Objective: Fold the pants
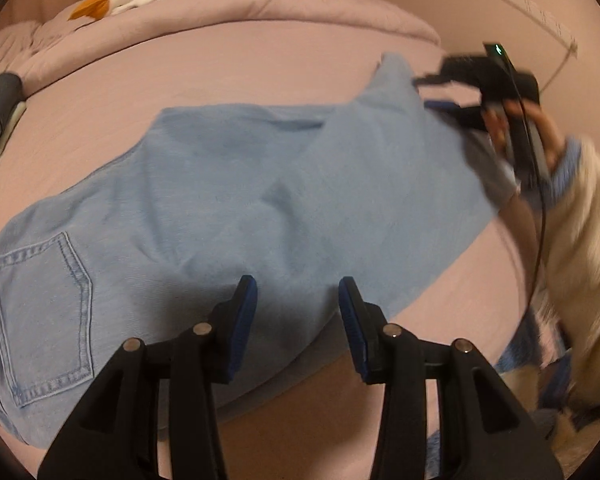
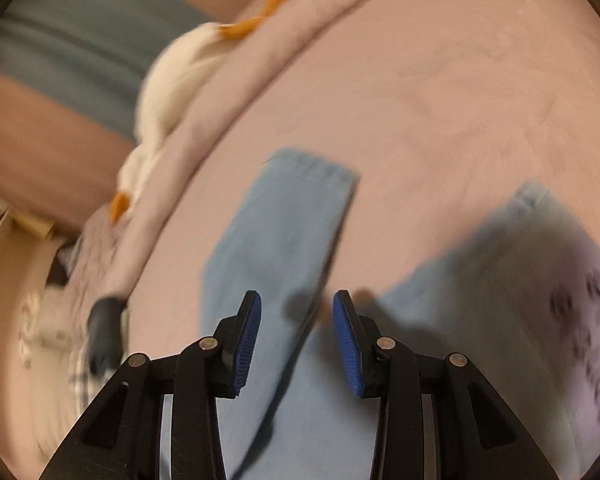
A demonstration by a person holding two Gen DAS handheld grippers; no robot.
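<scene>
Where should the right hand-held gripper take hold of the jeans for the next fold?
Probably at a leg hem, coming in low from the cuff end. The light blue jeans lie flat on the bed, so the hem's free edge is the easiest part to get the open right hand-held gripper around.

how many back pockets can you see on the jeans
1. The back pocket is at the lower left of the left wrist view, on the jeans near the waist end. A second may be hidden; the blurred right wrist view shows none.
</scene>
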